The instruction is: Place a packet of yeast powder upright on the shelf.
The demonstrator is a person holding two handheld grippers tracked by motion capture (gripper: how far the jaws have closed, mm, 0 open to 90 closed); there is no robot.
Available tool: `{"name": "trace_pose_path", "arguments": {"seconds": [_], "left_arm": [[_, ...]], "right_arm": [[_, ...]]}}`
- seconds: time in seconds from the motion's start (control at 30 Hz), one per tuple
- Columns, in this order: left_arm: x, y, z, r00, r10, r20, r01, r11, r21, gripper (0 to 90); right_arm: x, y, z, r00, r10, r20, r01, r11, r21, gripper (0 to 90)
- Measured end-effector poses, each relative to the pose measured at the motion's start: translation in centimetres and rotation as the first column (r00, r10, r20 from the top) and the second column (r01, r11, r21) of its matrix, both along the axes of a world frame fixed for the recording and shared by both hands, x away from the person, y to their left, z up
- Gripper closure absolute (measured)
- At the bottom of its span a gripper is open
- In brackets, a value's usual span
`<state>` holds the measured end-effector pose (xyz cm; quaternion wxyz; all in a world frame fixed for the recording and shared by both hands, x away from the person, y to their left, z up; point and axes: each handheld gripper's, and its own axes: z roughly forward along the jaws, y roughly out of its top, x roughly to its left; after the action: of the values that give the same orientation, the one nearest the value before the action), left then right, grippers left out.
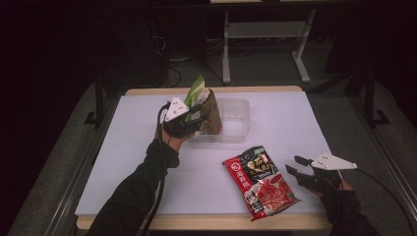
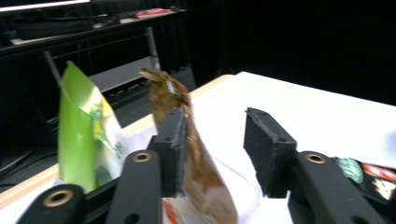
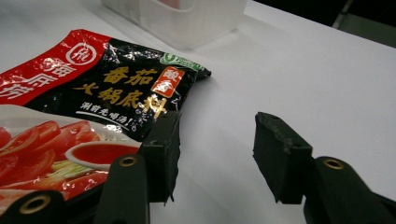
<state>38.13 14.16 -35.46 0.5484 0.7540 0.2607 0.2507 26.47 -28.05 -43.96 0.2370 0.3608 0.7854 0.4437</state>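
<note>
A brown packet [image 1: 212,115] and a green packet [image 1: 196,88] stand upright at the left end of a clear plastic tub [image 1: 237,123]. My left gripper [image 1: 195,114] is open against them from the left. In the left gripper view the brown packet [image 2: 205,186] lies along the left jaw's inner face while the right jaw stands well clear, and the green packet [image 2: 77,135] rises outside the jaws. My left gripper [image 2: 217,140] presses on nothing. A red and black soup-base packet [image 1: 258,179] lies flat near the front. My right gripper [image 1: 295,164] is open just right of it, its left jaw at the packet's [image 3: 116,88] edge.
The white table [image 1: 295,118] has bare room to the right and left of the tub. The tub's wall [image 3: 196,18] is seen beyond the flat packet. Dark floor, cables and metal table legs [image 1: 226,44] lie behind the far edge.
</note>
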Motion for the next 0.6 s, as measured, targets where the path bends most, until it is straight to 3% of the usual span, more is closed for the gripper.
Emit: {"name": "trace_pose_path", "arguments": {"seconds": [0.3,0.4,0.6], "left_arm": [[-3.1,1.7,-0.1,0.9963,-0.085,-0.007,0.085,0.9963,0.007,51.9],[-3.7,2.3,-1.0,0.9952,-0.098,-0.001,0.098,0.9938,0.052,50.3],[-3.7,3.2,-2.5,0.9893,-0.126,-0.073,0.129,0.9910,0.035,47.1]], "right_arm": [[-0.2,0.3,0.0,0.9998,0.005,-0.021,-0.005,1.000,-0.013,50.2],[-0.2,0.4,0.0,0.9996,0.006,-0.028,-0.007,1.000,-0.017,49.5],[-0.5,0.4,0.1,0.9988,0.015,-0.047,-0.015,1.000,-0.003,48.3]]}}
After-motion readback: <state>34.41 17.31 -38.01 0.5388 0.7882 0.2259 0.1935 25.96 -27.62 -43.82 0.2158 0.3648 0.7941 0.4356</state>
